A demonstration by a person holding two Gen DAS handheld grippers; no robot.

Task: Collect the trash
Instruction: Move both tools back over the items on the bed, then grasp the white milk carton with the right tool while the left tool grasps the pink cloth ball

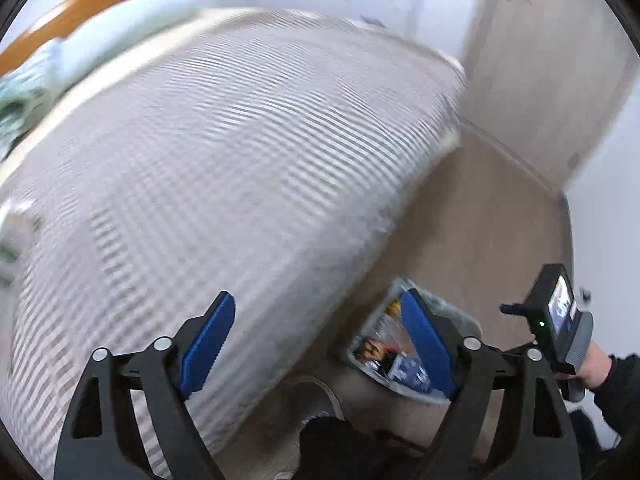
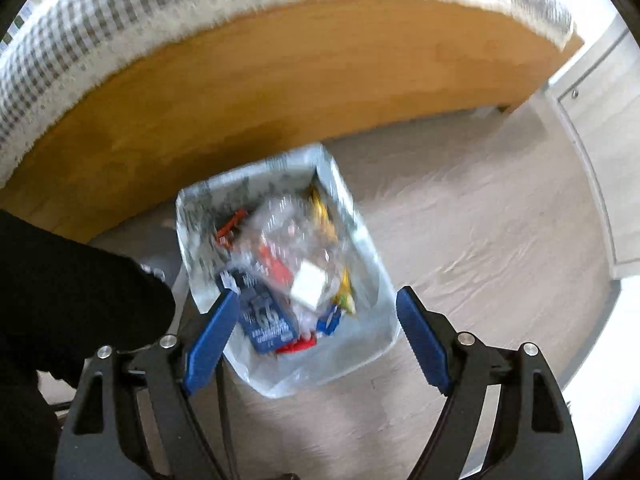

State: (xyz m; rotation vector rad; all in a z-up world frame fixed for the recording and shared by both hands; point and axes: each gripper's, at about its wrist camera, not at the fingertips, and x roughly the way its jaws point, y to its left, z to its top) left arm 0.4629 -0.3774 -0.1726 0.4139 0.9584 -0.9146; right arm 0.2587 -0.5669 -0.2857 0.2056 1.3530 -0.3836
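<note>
Trash bin (image 2: 280, 264) lies directly beneath right hand-held gripper (image 2: 316, 340), nearer than left hand-held gripper (image 1: 316, 340); both stand apart, empty.

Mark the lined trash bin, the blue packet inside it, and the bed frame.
Lined trash bin (image 2: 362, 354): right wrist view, near rim of liner.
Blue packet (image 2: 266, 320): right wrist view, printed face.
Bed frame (image 2: 280, 92): right wrist view, wooden side panel.

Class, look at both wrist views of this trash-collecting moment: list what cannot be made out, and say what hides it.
- Left wrist view: most of the lined bin is hidden by the left tongs' blue pad.
- Right wrist view: print on the blue packet in the bin is blurred.
- Right wrist view: floor at lower left is hidden by a dark sleeve.
- Left wrist view: pillows are blurred.
</note>
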